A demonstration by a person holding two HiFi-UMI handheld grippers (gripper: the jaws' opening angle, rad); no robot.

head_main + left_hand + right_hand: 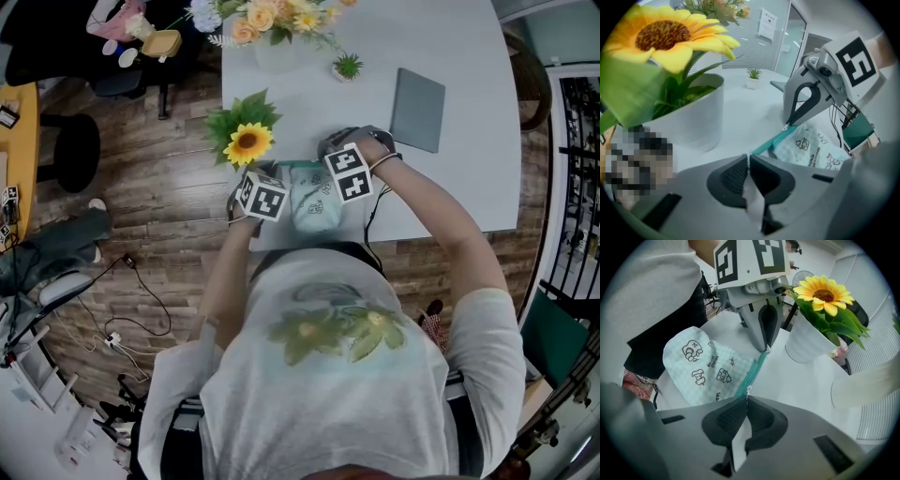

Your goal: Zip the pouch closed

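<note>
**Head view.** The pouch, pale mint with cartoon prints, lies on the white table close to the near edge. It sits directly in front of the person and toward the table's left corner. Its teal zip runs along the side facing away from the person and is drawn taut between the two tools.

**Left gripper**. The jaws are together, pinching the end of the zip tape at the pouch's left end.

**Right gripper**. The jaws are together on a small pale zip pull farther right along the zip. The teal band between the two tools reads as one strip; whether its teeth are meshed cannot be told. Both tools point steeply down, their marker cubes near each other above the pouch.

**Edges and clearance.** A sunflower in a white pot stands at the table's left edge, near the left gripper. Its leaves overhang the wooden floor. To the right and beyond, bare tabletop lies open as far as a grey flat pad, well apart from the pouch. A small potted plant and a bouquet stand toward the far edge, also well apart.
</note>
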